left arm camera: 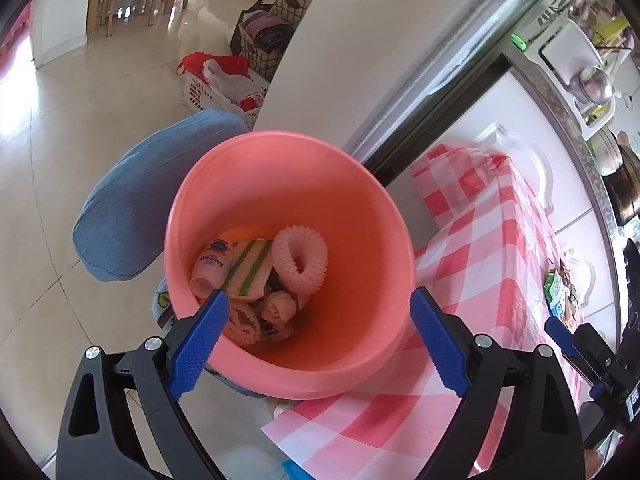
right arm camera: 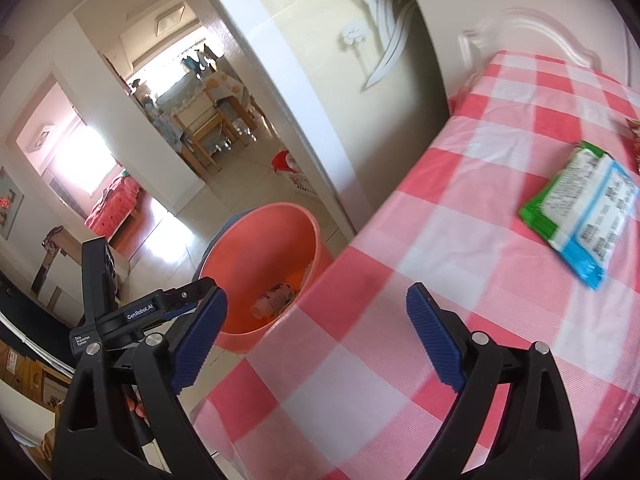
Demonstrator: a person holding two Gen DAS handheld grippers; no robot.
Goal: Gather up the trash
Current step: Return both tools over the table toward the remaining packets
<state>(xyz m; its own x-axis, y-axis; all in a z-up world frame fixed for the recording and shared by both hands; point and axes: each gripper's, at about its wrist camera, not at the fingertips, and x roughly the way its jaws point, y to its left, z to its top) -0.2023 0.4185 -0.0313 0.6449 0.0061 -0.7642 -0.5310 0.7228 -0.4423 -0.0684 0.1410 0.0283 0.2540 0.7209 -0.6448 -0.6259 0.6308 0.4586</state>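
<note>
A pink bucket (left arm camera: 352,184) stands on the floor beside the table; it also shows in the right wrist view (right arm camera: 244,240). Inside lie a small pink bottle (left arm camera: 212,264), a green-striped sponge (left arm camera: 250,266), a white foam net (left arm camera: 302,258) and crumpled wrappers (left arm camera: 278,306). My left gripper (left arm camera: 316,340) is open and empty, directly above the bucket's near rim. My right gripper (right arm camera: 316,340) is open and empty above the red-checked tablecloth (right arm camera: 400,280). A green and blue snack packet (right arm camera: 580,212) lies on the cloth to the right; it shows small in the left wrist view (left arm camera: 556,292).
A blue cushion (left arm camera: 132,204) lies on the tiled floor left of the bucket. A white wall corner (left arm camera: 328,40) and a white cabinet door (right arm camera: 520,20) stand behind the table. A red-edged wrapper (right arm camera: 634,136) sits at the table's far right. A white basket (left arm camera: 224,88) stands farther off.
</note>
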